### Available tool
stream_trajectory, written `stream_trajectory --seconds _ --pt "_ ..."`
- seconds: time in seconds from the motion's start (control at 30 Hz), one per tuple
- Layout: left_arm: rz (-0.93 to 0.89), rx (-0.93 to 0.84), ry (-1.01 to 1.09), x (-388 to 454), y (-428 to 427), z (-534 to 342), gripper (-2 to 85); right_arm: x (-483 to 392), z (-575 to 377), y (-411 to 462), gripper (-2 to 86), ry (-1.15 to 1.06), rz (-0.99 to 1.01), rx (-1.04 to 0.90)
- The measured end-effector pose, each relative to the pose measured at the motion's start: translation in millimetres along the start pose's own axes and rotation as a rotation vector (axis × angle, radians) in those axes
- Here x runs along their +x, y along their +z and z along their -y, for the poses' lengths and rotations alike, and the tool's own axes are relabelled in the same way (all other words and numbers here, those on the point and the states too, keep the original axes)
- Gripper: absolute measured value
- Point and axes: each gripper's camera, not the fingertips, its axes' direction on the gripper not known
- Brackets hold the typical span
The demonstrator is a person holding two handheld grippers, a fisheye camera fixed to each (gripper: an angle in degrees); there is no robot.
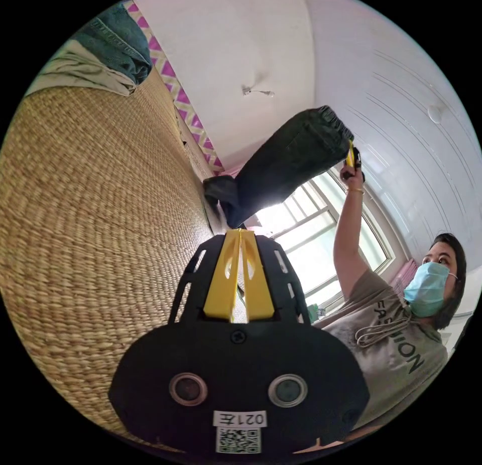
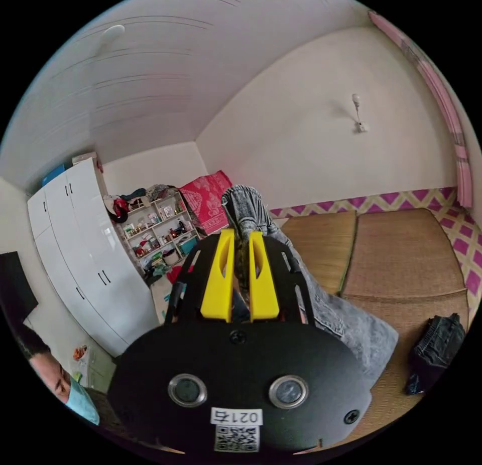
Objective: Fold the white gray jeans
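Note:
The grey-white jeans (image 2: 346, 324) run from my right gripper (image 2: 240, 234) down onto the woven mat (image 2: 401, 254). That gripper is shut on a bunched edge of the denim (image 2: 243, 204), held high. In the left gripper view the jeans (image 1: 286, 159) look dark against the window, stretched from the raised right gripper (image 1: 351, 159) in the person's hand down to the mat (image 1: 100, 209). My left gripper (image 1: 240, 233) lies low by the mat, its yellow jaws pressed together at the lower end of the jeans.
Folded blue jeans (image 1: 120, 43) and a beige garment (image 1: 80, 71) lie farther along the mat. A dark crumpled garment (image 2: 437, 344) sits near the mat's edge. A white wardrobe (image 2: 85, 269) and cluttered shelves (image 2: 155, 229) line the far wall. The person (image 1: 396, 334) stands close by.

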Motion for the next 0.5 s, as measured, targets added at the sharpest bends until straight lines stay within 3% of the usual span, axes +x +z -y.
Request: stream_trajectory --seconds 0.27,0.37,0.5 --pt "0.026 0.030 -0.014 5 -5 4 -1.0 -55 104 3 4.5 0.112 0.167 0.205" --pt "0.036 0.039 -0.010 9 -6 6 -0.9 -21 111 -42 4.6 0.167 0.174 0.267" --pt "0.026 0.015 -0.023 8 -1 13 -0.9 88 69 -133 4.7 0.247 0.113 0.306"
